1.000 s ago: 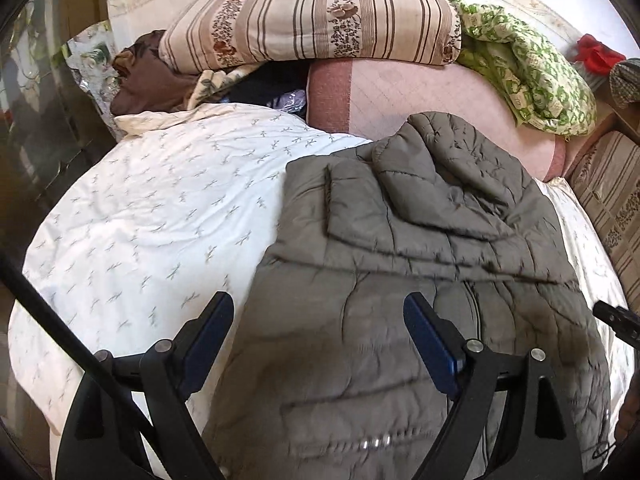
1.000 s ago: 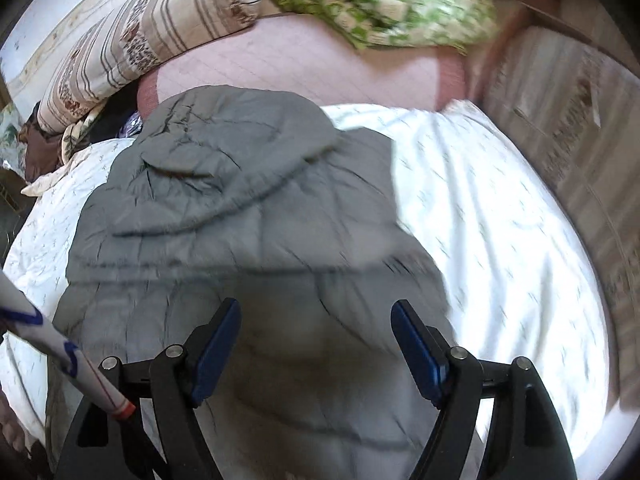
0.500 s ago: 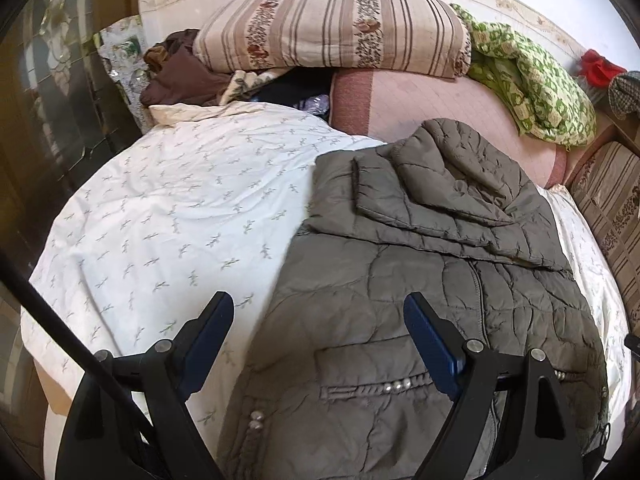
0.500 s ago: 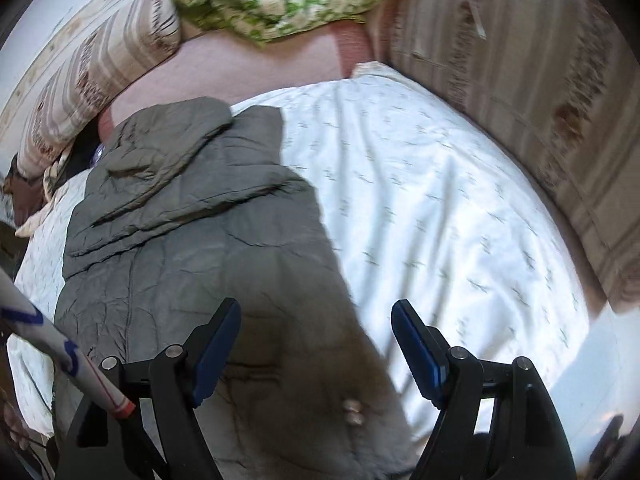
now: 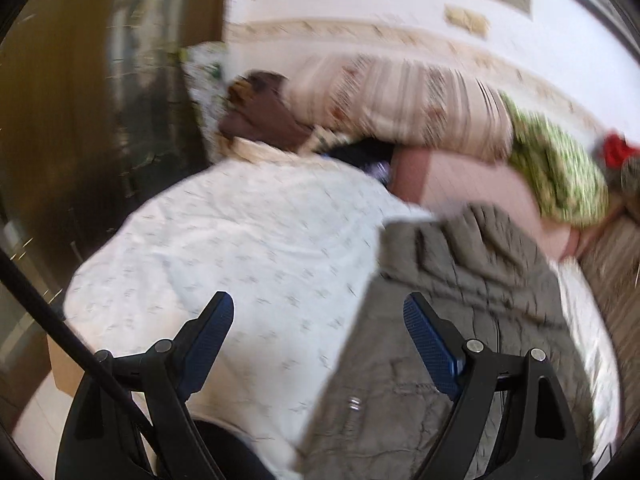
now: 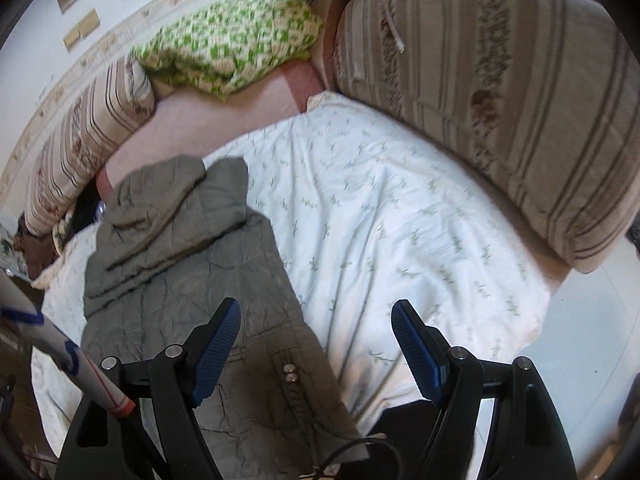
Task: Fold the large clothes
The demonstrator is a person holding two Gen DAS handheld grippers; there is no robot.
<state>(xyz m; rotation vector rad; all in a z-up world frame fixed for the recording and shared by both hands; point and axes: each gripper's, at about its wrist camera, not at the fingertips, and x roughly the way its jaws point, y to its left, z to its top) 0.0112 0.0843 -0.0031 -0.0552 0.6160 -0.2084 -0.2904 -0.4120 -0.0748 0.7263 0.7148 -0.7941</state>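
An olive-grey quilted jacket (image 5: 460, 320) lies flat on a white patterned bedspread (image 5: 248, 248), sleeves folded in and hood toward the far end. It also shows in the right wrist view (image 6: 188, 272), with snap buttons near its hem. My left gripper (image 5: 318, 340) is open and empty, raised above the jacket's left edge. My right gripper (image 6: 316, 344) is open and empty, above the jacket's lower right corner and the bedspread (image 6: 380, 216).
A striped bolster (image 5: 400, 108) and a green checked blanket (image 5: 556, 172) lie at the far end. A striped cushion (image 6: 500, 92) borders the right side. Dark clothes (image 5: 264, 120) are piled at the far left. A dark cabinet (image 5: 100, 100) stands left.
Both grippers have pulled back and up from the jacket, still open. The left view has swung left and is blurred. The right view has swung right toward the striped cushion.
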